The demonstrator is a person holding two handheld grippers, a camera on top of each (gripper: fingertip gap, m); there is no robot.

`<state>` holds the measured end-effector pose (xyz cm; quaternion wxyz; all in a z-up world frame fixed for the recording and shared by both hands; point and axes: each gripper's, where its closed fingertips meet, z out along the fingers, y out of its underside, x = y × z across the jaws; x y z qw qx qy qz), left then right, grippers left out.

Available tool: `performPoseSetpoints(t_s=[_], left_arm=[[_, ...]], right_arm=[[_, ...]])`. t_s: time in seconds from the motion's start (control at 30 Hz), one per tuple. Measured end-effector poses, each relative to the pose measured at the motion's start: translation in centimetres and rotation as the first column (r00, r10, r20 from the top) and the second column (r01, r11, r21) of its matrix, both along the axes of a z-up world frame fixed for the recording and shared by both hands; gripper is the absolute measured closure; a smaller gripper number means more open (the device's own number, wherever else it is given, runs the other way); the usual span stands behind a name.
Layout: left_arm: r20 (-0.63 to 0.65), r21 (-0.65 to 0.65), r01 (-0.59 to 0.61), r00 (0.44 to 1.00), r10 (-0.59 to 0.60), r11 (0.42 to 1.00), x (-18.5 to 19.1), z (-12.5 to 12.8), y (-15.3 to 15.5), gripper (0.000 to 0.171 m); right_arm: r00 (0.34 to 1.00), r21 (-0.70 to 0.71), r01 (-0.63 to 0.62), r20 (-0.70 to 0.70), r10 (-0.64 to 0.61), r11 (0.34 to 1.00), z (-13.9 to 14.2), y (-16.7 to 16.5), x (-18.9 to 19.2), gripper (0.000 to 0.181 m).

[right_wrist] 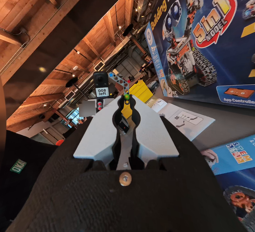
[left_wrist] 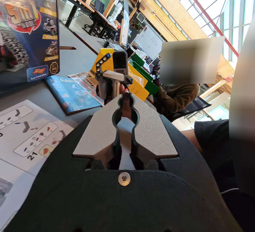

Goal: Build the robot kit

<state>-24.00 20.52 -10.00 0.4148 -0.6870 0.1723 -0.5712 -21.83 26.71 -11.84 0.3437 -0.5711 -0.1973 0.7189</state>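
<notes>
Each gripper has pale grey fingers [left_wrist: 99,132] with wavy black inner pads, set in a black textured body with one silver screw [left_wrist: 124,178] at lower centre

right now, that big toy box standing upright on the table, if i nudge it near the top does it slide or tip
Probably tips. The toy box stands tall on a thin edge on the smooth grey table, so a high push likely levers it over. It looks like cardboard, so its face may flex. How full or heavy it is cannot be seen.
</notes>
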Motion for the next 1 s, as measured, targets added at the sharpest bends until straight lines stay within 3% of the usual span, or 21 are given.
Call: performPoseSetpoints(t_s=[0.1,0.23,0.3,0.43,0.53,0.7,0.83,0.9,1.0], left_arm=[[-0.093,-0.008,-0.059,0.994,0.058,0.998,-0.9,-2.5,1.3,0.166],[0.005,-0.029,-0.001,1.000,0.001,1.000,-0.9,-2.3,1.2,0.166],[-0.002,0.022,0.004,1.000,-0.004,1.000,-0.6,-1.8,0.9,0.167],[-0.156,0.242,-0.112,0.976,0.152,0.964,-1.1,-1.8,1.6,0.167],[-0.176,0.313,-0.136,0.964,0.198,0.940,-1.2,-1.8,1.6,0.166],[-0.155,0.245,-0.089,0.979,0.130,0.965,-1.0,-2.9,1.4,0.167],[-0.079,0.131,-0.061,0.994,0.072,0.990,-0.8,-3.2,1.2,0.167],[-0.088,0.146,-0.045,0.994,0.058,0.988,-0.6,-3.2,1.1,0.167],[-0.096,0.178,-0.030,0.994,0.047,0.984,-0.5,-3.1,0.8,0.167]], right_arm=[[0.999,0.010,-0.036,0.011,0.036,0.999,-0.5,-0.7,-0.9,0.175],[0.999,-0.038,-0.043,-0.034,0.042,0.998,-0.8,-0.7,-1.5,0.175],[0.996,-0.028,-0.055,-0.069,0.053,0.998,-0.3,-1.0,-1.6,0.176],[0.996,0.010,-0.090,-0.023,0.090,0.996,-1.0,-1.5,-2.0,0.176],[0.994,-0.017,-0.097,-0.054,0.096,0.995,-0.8,-1.1,-1.5,0.176],[0.985,-0.074,-0.131,-0.119,0.122,0.989,0.2,-0.9,-0.4,0.175],[0.978,-0.119,-0.198,-0.084,0.189,0.973,-1.0,-1.5,-0.9,0.175],[0.978,-0.116,-0.196,-0.101,0.185,0.974,-0.9,-1.5,-0.9,0.175],[0.993,-0.022,-0.117,0.011,0.118,0.993,-1.5,-1.4,-1.1,0.175]])
